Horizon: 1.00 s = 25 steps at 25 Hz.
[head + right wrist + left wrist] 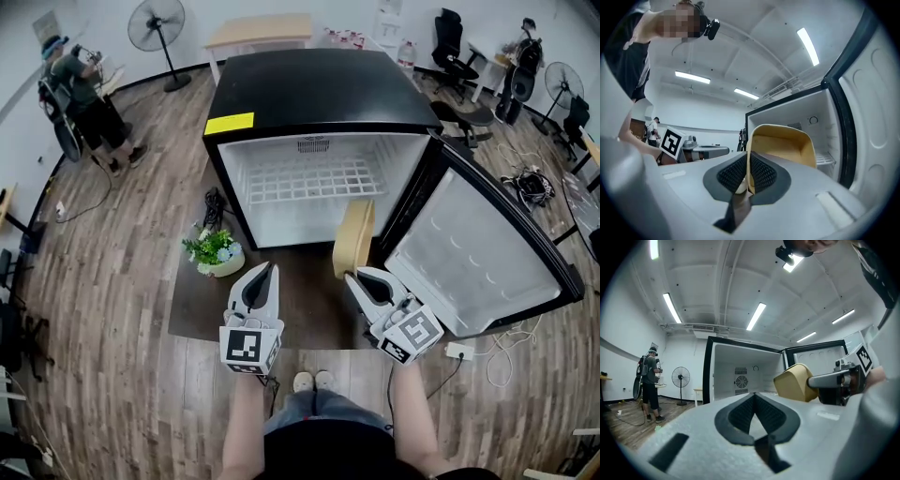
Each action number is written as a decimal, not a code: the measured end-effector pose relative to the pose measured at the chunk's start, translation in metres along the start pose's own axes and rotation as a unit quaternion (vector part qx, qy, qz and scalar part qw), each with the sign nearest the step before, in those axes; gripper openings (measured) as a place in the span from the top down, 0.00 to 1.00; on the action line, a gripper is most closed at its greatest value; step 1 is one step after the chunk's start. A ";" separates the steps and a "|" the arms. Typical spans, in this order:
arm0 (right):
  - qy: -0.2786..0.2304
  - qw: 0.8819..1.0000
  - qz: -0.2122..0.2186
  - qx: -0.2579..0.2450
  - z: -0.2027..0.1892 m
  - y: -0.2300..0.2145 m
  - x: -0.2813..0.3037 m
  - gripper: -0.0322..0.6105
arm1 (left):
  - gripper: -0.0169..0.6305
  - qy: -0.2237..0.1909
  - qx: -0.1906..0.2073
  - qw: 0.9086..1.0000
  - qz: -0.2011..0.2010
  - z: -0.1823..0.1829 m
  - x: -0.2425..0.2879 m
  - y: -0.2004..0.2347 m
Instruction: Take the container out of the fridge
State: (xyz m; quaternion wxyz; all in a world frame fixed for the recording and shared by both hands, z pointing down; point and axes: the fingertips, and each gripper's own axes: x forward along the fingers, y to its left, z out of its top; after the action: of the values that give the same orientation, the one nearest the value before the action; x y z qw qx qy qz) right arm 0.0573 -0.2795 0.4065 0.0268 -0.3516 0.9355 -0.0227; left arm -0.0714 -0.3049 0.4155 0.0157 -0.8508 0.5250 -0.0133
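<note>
We hold the tan container (354, 237) by its rim, right gripper (353, 276) clamped on it, just outside the open fridge (300, 94) with its wire shelf (314, 180); left gripper (269, 270) has its jaws together

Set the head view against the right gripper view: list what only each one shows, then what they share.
Head view only: the potted white flowers on the dark floor mat, and the yellow label on top of the black mini fridge. Right gripper view only: the right gripper, its ribbed pads pinching the wall of the tan plastic container. Both: that container at the open fridge.
</note>
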 end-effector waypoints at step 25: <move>-0.090 0.990 -0.102 0.049 0.037 -0.050 -0.054 0.91 | 0.97 -0.032 0.012 0.999 -0.011 0.032 0.001 -0.010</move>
State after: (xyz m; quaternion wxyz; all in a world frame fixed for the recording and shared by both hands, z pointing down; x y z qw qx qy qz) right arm 0.1329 -0.2829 0.3743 0.1251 -0.4441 0.8864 -0.0393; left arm -0.0608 -0.3011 0.3841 0.0427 -0.8565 0.5143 0.0079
